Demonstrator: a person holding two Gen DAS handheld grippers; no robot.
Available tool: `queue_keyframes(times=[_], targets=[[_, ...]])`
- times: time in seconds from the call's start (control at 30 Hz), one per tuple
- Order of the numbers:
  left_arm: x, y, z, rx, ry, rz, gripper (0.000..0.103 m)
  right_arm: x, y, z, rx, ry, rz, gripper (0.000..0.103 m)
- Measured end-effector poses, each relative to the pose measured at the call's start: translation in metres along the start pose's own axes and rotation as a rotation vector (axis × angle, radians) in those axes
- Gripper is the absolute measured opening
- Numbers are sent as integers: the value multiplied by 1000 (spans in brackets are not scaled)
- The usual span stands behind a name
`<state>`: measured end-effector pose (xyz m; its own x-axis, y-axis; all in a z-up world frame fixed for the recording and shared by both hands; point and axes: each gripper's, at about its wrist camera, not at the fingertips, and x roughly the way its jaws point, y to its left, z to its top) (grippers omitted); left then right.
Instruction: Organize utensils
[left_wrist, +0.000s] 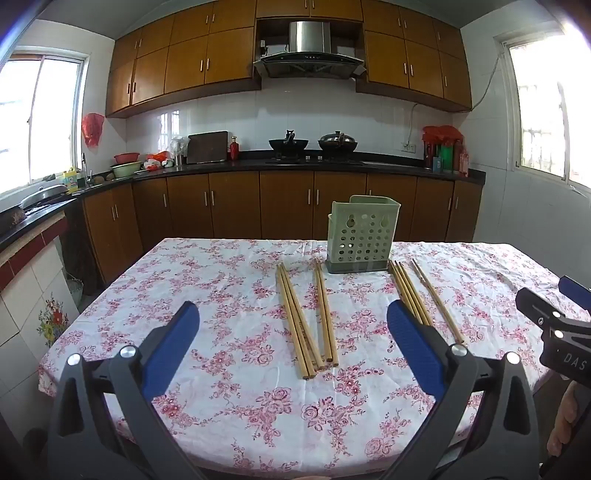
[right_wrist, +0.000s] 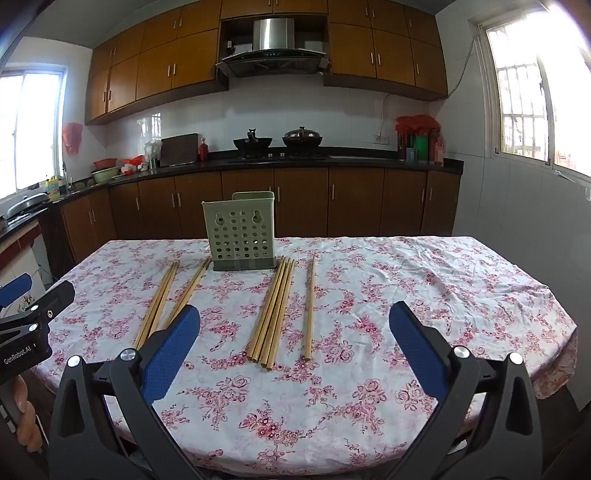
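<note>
Four groups of chopsticks (right_wrist: 273, 314) are seen lying flat on the table (right_wrist: 443, 288), long axes running away from both grippers toward one upright holder (right_wrist: 240, 236). The left gripper (left_wrist: 293, 343) and right gripper (right_wrist: 295, 343) are held wide apart, empty.

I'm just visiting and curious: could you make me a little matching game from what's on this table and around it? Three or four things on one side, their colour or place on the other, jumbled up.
Things:
1. utensil holder
2. chopsticks
3. tablecloth
4. left gripper

Descriptions:
A. white with pink flowers
B. lying flat in bundles
C. pale green with holes, standing upright
D. jaws wide open, holding nothing

Pairs: 1-C, 2-B, 3-A, 4-D
</note>
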<state>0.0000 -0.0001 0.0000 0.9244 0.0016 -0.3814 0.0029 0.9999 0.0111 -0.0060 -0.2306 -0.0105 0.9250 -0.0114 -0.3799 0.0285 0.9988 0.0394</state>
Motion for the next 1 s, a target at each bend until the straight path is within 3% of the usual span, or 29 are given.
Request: queue_keyframes(times=[1.0], targets=[[0, 0, 0, -2, 0, -1, 99, 0, -1, 0, 7, 3, 2, 101]])
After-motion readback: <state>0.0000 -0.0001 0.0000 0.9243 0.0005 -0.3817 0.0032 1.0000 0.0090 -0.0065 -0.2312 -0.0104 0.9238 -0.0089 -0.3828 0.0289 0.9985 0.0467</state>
